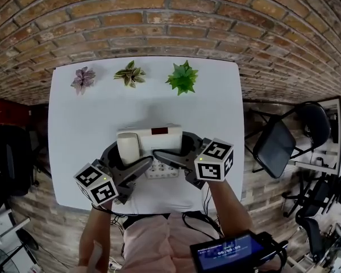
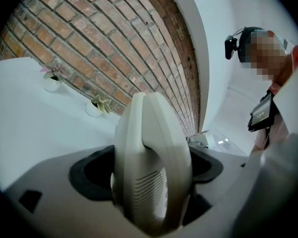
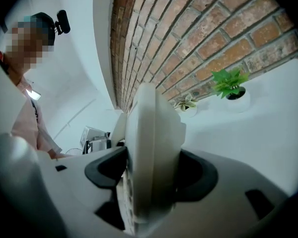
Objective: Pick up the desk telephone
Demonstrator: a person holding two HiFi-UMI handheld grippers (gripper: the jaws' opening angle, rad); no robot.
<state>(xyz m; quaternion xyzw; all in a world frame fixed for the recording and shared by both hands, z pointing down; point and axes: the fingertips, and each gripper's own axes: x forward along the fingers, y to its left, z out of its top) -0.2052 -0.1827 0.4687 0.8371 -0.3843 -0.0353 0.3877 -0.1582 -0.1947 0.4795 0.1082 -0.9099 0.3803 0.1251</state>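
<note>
We are clamping the desk telephone (image 1: 149, 144) at both ends, the left gripper (image 1: 128, 159) on its handset side and the right gripper (image 1: 181, 152) on its keypad side, well in front of the green plant (image 1: 182, 77). We are judging the lift to be in hand; next, both grippers must rise evenly.

Right tool (image 3: 153, 172) clamped on desk telephone (image 3: 151, 128), green plant (image 3: 230, 83) beyond, brick wall (image 3: 198, 33) behind

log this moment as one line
object: desk telephone | left tongs: shut on its left end | right tongs: shut on its right end | table: three plants at far edge
</note>
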